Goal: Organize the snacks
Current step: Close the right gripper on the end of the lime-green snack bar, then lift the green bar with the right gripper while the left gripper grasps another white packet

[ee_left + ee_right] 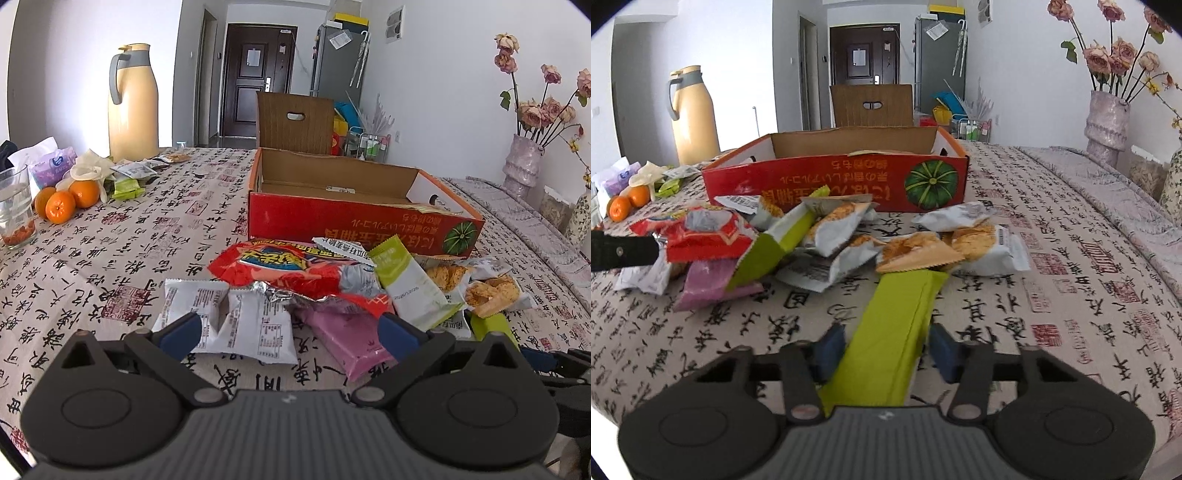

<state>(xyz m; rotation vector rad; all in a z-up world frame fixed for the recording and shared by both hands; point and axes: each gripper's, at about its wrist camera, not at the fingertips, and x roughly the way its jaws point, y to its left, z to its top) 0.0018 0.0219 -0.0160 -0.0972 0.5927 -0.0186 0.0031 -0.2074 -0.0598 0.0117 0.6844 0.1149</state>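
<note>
Your right gripper (882, 347) sits low over the tablecloth (1052, 258) with the long green packet (894, 328) running lengthwise between its blue pads. The jaws are narrowed to about the packet's width, but I cannot tell whether both pads press on it; small gaps seem to show at the edges. The packet lies flat and apart from the heap, probably why it was picked first: a clear approach with nothing overlapping it.

Your left gripper (291, 332) is spread wide and holds nothing. It hangs over two white sachets (229, 317) and a pink packet (343, 339) at the near edge of the heap.

The red cardboard box (834, 181) stands open just behind the heap, flap raised, apparently the destination. Its interior looks nearly empty from here.

Count, right wrist view:
- green packets: two, the second (775, 247) tilted in the heap
- red crinkled bag (701, 236): one
- pink packet: one
- white pastry packs (982, 247): roughly six; overlaps make this uncertain
- oranges (62, 203) at the far left: three
</note>
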